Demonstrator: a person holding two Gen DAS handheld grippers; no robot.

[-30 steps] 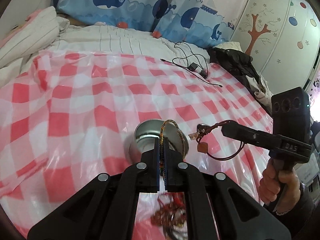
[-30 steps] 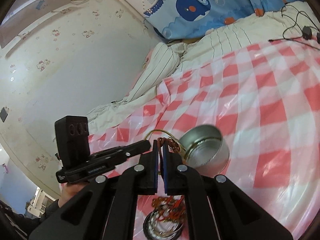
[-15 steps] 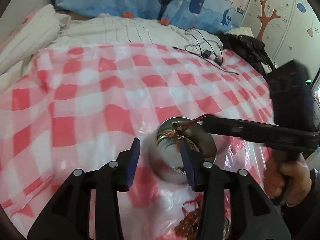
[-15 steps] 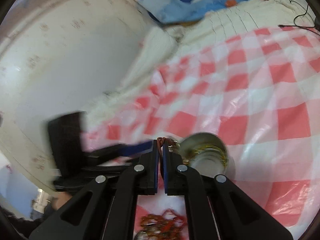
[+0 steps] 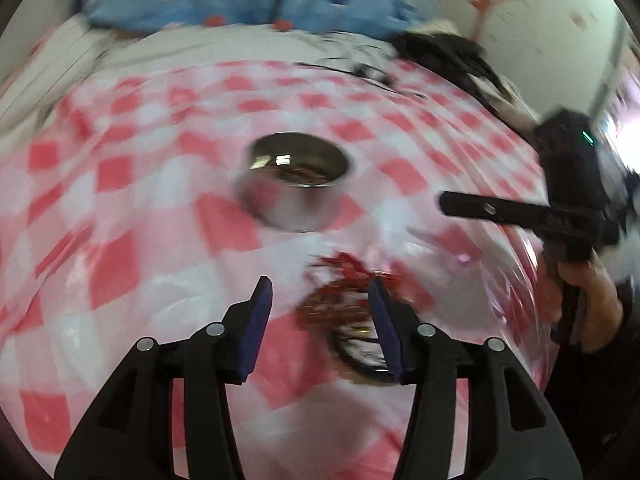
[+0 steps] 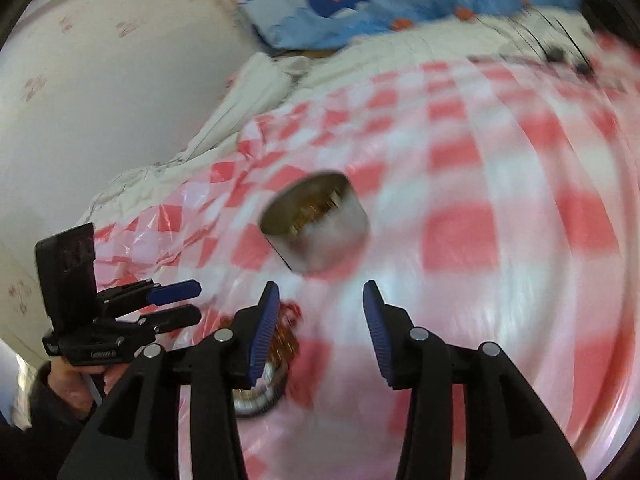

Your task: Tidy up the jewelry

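Red-and-white checked plastic sheet (image 5: 132, 264) spread over a bed, whale-print pillows (image 6: 360, 4) behind.

Both views are motion-blurred. The left gripper (image 5: 320, 320) has its jaws spread wide and empty; a blurred jewelry heap (image 5: 344, 300) lies just ahead, by its right finger. The metal tin (image 5: 296, 182), holding some jewelry, sits further ahead. The right gripper (image 6: 320, 320) is also spread apart, empty, with the tin just beyond its fingertips.

Both wrist views look down, close (blurred), sharing the metal tin (image 5: 294, 180) (image 6: 316, 226).
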